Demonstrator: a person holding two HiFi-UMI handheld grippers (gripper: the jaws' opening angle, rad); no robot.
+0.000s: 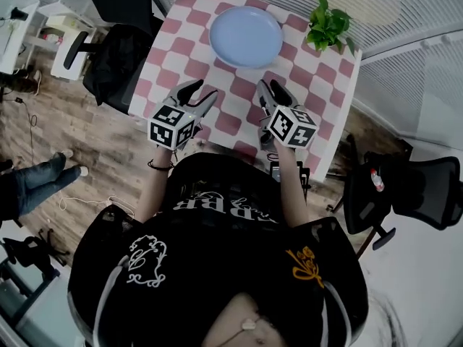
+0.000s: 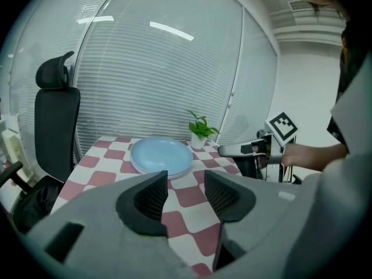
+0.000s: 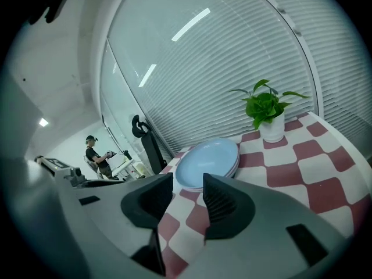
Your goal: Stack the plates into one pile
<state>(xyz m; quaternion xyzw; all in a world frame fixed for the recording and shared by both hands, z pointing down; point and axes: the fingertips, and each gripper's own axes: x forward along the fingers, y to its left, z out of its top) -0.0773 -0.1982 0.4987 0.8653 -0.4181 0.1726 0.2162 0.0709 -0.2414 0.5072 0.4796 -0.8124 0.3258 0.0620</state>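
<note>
A: L side first, what's the left gripper (image 1: pixel 202 90) doing?

B: Jaws spread, nothing betw. them. It hangs over the near edge of the checked table (image 1: pixel 239 96), touching nothing, tips aimed at the far side.

A: And the plates?

B: One pile (image 1: pixel 246 36) at the far-middle of the table, blue plate on top. The right gripper view shows at least one more rim under it. No loose plate anywhere that I can see, so I'd judge the stacking done, or as good as.

A: Which way from the L gripper?

B: Ahead and a bit to its right, well apart. In its own view the pile sits just beyond the jaw gap, a touch left of centre.

A: R side?

B: The right gripper (image 1: pixel 269 89) is also spread and empty, over the near edge. The pile is ahead of it, slightly to its left, so it lies betw. the two grippers' lines. The R one looks a shade nearer.

A: Long axis?

B: None, the plates are round and flat, so any rim approach works.

A: Anything else?

B: A potted plant (image 1: pixel 327 24) at the far-right corner, near the pile but apart from it.
</note>
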